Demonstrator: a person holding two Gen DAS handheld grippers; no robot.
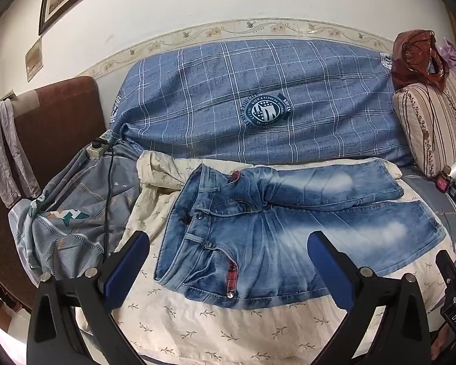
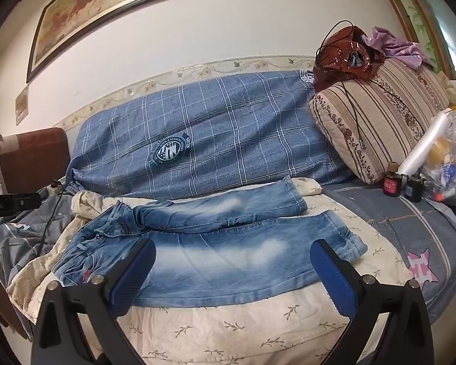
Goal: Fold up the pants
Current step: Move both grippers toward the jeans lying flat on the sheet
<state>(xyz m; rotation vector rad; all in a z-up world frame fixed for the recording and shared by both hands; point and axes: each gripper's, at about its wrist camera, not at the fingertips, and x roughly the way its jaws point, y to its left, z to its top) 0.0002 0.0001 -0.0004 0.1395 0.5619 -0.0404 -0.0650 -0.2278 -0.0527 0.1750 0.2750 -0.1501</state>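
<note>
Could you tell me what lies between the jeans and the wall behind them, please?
A blue plaid cushion leans against the wall, right behind the jeans. Both wrist views show it.

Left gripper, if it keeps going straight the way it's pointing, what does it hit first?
Most likely the jeans: the open left gripper tilts down toward their upper part near the waistband, with nothing visible between. Exact depth is unclear.

A pair of faded blue denim pants point(image 1: 258, 243) lies spread flat, front side up, on a cream sheet point(image 1: 197, 328) printed with small leaf sprigs. Relative to that sheet, the waistband sits toward the left end, buttoned, with red plaid trim at the pocket edges. Both legs run rightward, side by side and unfolded, their cuffs reaching near the sheet's right edge. Pale whitened patches mark the thighs.
</note>
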